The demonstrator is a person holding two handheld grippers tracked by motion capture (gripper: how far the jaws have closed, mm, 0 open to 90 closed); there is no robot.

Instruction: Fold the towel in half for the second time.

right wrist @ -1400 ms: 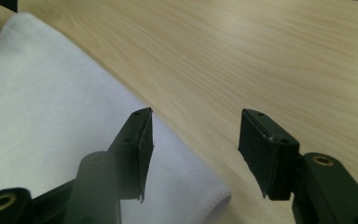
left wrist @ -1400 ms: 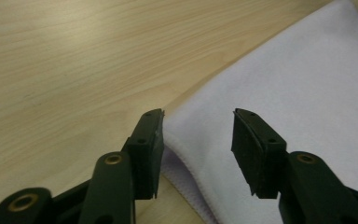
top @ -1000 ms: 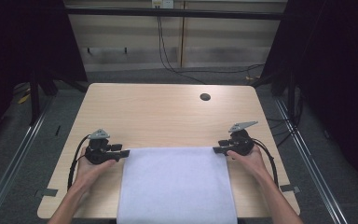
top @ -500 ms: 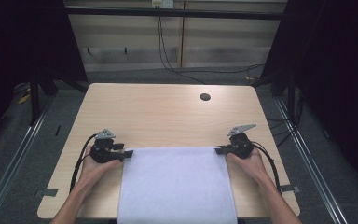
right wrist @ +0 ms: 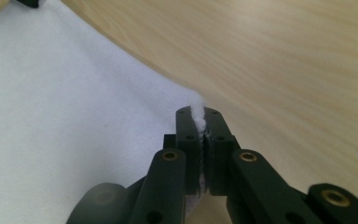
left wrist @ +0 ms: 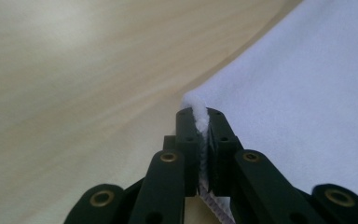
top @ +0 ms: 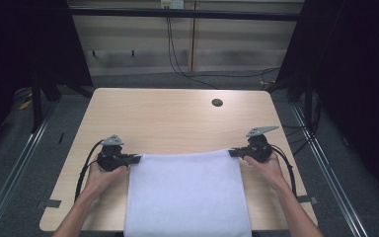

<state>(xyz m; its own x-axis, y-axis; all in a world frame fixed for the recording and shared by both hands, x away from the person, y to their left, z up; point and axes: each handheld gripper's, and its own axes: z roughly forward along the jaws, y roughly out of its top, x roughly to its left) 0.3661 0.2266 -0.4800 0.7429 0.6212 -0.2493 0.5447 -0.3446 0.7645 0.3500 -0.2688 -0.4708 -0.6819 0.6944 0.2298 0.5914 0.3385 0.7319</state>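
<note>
The white cloth (top: 187, 195) lies between the left gripper (top: 134, 159) and right gripper (top: 234, 153), each clamped on a far corner.

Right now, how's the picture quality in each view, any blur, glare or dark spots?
High view: sharp on the table, dark at both sides. Left gripper view: soft glare on the wood, white cloth slightly washed out. Right gripper view: near linkage blurred at bottom left, cloth edge crisp.

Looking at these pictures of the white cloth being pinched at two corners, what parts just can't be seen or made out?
- Cloth: its near edge is cut off by the bottom of the high view.
- Pinched corners: hidden between the shut jaws of the left gripper and right gripper.
- Hole in the table: too small and dark to see inside.
- Room sides: lost in darkness, high view.
</note>
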